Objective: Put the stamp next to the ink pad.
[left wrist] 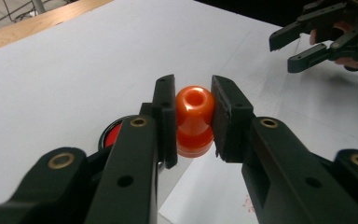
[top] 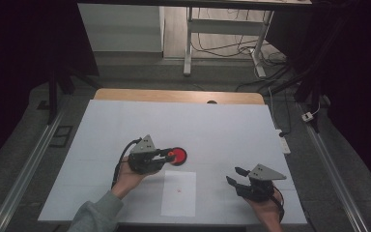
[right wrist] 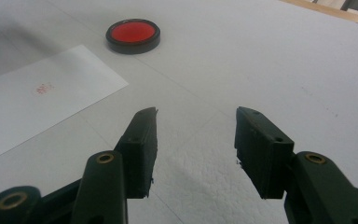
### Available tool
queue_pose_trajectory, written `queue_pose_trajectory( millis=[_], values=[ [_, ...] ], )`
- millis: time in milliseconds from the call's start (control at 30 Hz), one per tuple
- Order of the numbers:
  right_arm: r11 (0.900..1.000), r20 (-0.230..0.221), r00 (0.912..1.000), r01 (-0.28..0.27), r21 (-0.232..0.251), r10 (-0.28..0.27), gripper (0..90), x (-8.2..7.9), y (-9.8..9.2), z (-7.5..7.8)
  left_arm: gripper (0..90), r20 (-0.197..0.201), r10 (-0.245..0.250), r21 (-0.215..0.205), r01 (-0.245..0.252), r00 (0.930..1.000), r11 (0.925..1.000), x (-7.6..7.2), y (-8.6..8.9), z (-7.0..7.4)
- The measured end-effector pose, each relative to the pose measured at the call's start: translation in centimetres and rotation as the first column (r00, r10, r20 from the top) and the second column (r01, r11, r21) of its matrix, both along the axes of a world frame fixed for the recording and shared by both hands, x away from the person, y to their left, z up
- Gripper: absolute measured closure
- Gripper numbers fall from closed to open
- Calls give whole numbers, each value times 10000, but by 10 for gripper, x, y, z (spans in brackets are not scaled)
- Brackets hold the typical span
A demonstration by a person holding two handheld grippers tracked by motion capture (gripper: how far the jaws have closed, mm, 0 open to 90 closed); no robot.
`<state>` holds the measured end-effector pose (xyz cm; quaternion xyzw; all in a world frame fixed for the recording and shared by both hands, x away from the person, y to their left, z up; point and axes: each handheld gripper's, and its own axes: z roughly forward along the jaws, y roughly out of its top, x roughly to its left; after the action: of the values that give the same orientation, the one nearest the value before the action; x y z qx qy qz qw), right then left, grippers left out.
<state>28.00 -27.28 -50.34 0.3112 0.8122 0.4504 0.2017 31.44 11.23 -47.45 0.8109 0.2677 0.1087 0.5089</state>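
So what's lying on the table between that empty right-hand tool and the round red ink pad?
A white sheet of paper with a small red stamp mark lies left of that stretch; otherwise bare white table, seen in the right gripper view toward the ink pad.

orange stamp (left wrist: 195,120) above red inkpad (right wrist: 133,35)

2 grippers (top: 166,154) (top: 235,175), 1 orange stamp (left wrist: 195,120), 1 red ink pad (right wrist: 133,35), 1 paper sheet (top: 179,193).

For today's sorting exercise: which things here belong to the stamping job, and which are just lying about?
In use: orange stamp held in the left gripper; red ink pad; white paper bearing a red mark.
Lying about: power strip; floor cables; idle right gripper.
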Motion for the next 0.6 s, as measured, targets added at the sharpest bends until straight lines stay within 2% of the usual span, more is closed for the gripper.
queue_pose_trajectory(
  millis=[300, 600],
  values=[
    [10000, -14, 10000, 10, -57, -10, 481, 2, 0, -1, 725, -163, 75, 83, -74, 9998, 9999, 10, -3, -2],
    [10000, -22, 10000, 14, -77, -14, 479, 2, 0, -1, 725, -299, 465, 244, -458, 9985, 9987, 22, 1, -5]
  ],
)
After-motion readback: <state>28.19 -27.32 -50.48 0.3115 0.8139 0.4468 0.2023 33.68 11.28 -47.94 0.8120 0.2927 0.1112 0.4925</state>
